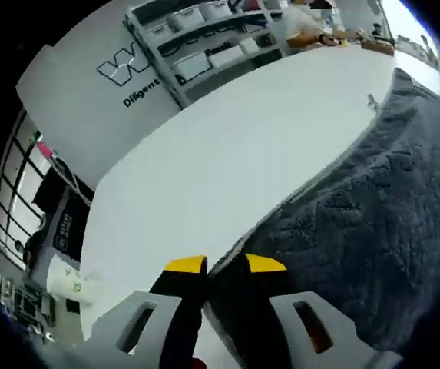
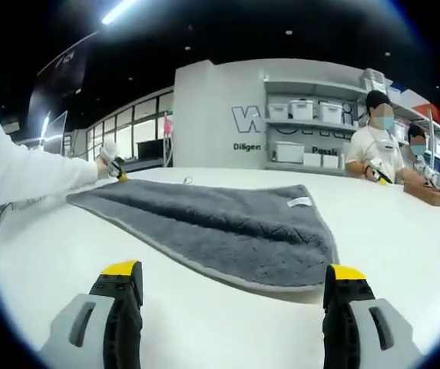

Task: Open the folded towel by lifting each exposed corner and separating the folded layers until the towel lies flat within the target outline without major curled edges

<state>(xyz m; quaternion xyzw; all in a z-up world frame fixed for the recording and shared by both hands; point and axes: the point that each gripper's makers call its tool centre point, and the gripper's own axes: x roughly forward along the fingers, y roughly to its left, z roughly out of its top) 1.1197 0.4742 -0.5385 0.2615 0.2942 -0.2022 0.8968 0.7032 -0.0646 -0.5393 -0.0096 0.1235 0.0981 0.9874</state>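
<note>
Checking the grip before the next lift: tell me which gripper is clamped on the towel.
The left gripper, shut on the towel edge; the right gripper is wide open.

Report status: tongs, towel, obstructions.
Left tongs shut on dark grey plush towel edge. Right tongs open, short of the towel. Towel spread on white table. Nothing in the way.

Bright overhead lighting, strong fisheye warp
</note>
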